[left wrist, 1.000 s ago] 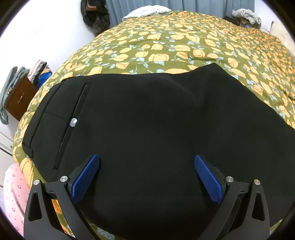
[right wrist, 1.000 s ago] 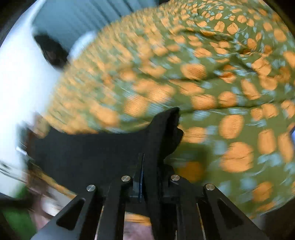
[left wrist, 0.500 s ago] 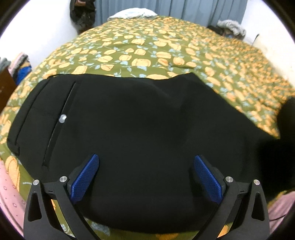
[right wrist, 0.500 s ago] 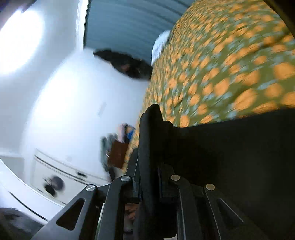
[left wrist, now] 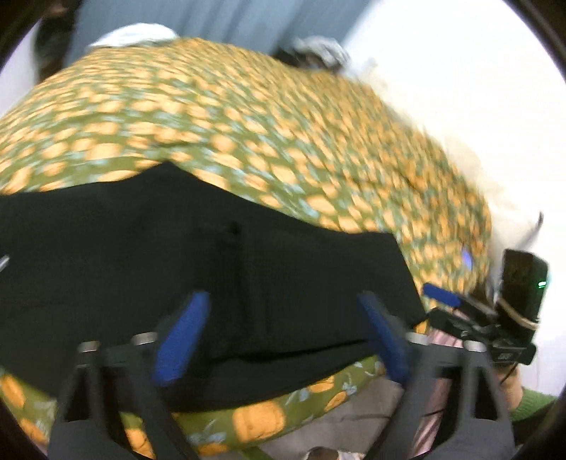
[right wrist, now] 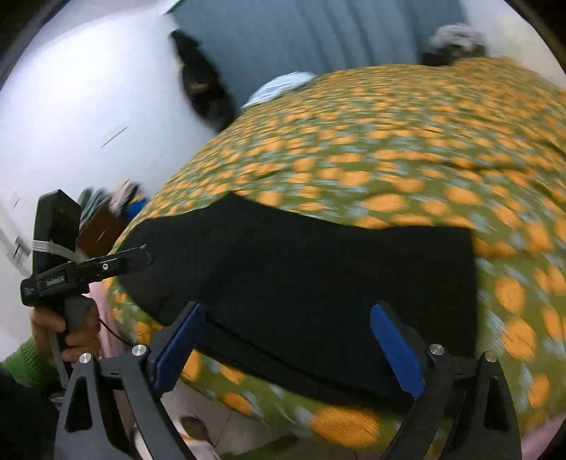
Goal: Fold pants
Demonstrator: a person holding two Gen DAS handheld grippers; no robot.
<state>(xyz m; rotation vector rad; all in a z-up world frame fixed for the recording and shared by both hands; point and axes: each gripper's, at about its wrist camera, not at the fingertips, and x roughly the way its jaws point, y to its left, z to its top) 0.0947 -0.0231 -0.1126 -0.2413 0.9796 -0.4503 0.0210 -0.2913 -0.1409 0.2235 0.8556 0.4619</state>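
Note:
The black pants (left wrist: 219, 269) lie folded in layers on the bed's near edge, also in the right wrist view (right wrist: 318, 276). My left gripper (left wrist: 279, 336) is open and empty, its blue pads spread just above the pants' near edge. My right gripper (right wrist: 290, 346) is open and empty, hovering over the near folded edge. The right gripper shows in the left wrist view at the right (left wrist: 442, 295), beside the pants' right end. The left gripper shows in the right wrist view at the left (right wrist: 145, 256), at the pants' left end.
The bed has a green cover with orange flowers (left wrist: 283, 134) and fills both views (right wrist: 406, 141). A white pillow (left wrist: 134, 33) lies at its far end by blue curtains. A brown cabinet with piled clothes (right wrist: 106, 226) stands left of the bed. Floor shows below the bed edge.
My right gripper has let go of the pants fabric it was shut on and opened; the carried part now lies folded over the rest. The left gripper swung to the right.

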